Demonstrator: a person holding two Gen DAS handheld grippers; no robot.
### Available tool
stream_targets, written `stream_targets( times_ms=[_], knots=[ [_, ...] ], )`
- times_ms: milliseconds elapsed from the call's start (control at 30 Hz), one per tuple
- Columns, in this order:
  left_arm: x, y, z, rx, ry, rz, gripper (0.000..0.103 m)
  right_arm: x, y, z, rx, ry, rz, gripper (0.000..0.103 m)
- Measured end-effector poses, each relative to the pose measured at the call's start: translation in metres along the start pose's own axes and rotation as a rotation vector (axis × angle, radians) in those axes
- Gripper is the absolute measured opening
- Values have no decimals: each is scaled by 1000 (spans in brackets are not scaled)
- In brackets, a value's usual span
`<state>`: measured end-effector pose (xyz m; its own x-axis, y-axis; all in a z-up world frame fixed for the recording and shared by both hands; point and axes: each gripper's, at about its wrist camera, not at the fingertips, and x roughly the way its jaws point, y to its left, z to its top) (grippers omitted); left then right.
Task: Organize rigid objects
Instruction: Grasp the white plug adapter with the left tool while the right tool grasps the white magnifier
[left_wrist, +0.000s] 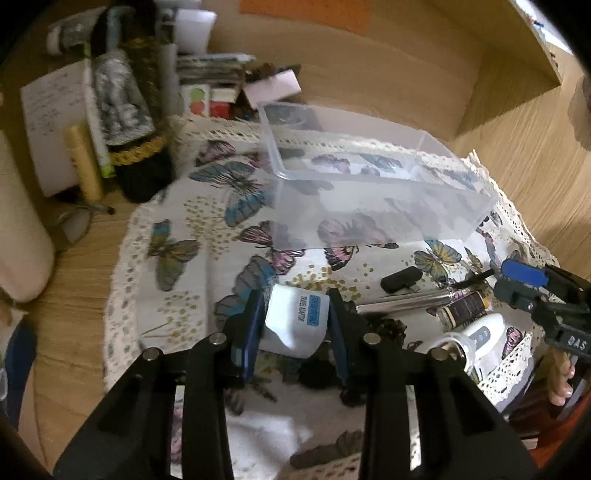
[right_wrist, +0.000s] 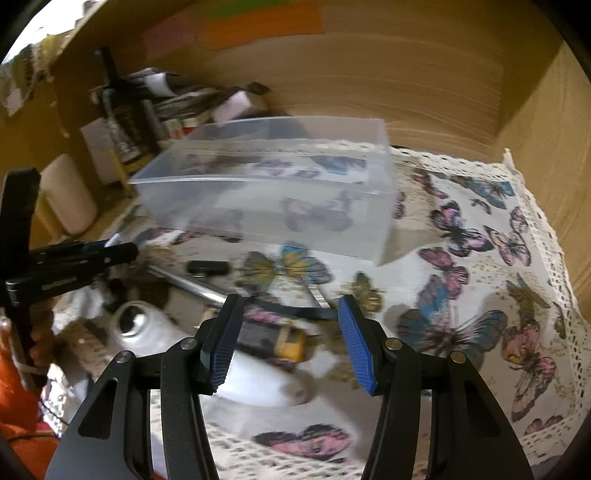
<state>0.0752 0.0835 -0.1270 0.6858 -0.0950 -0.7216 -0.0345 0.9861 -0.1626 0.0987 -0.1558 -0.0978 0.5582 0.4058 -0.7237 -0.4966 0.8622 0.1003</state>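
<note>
White travel adapter (left_wrist: 295, 325) sits clamped between the blue ribbed jaws of the left gripper (left_wrist: 297, 326).

It is a smooth boxy plastic block with a blue label, low over the butterfly-print cloth (left_wrist: 192, 236) with lace edge on the wooden bench (left_wrist: 74, 295). Behind it stands a clear rectangular plastic bin (left_wrist: 369, 192), empty. The right gripper (right_wrist: 290, 339) hovers with jaws parted, holding nothing, above a small dark bottle with a yellow end (right_wrist: 273, 338).

Black tongs (left_wrist: 295, 325) — ribbed blue pads, silver pivot pins.
</note>
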Motion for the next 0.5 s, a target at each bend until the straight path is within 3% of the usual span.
stream_targets(
  times_ms=[333,500],
  knots=[
    [-50,12,-25,-27,-64,34,34,4,54,-11,-139,41,141,50],
    [-60,16,-38,-45,-75,24,34,20,71,-15,-209,97,154,53]
  ],
)
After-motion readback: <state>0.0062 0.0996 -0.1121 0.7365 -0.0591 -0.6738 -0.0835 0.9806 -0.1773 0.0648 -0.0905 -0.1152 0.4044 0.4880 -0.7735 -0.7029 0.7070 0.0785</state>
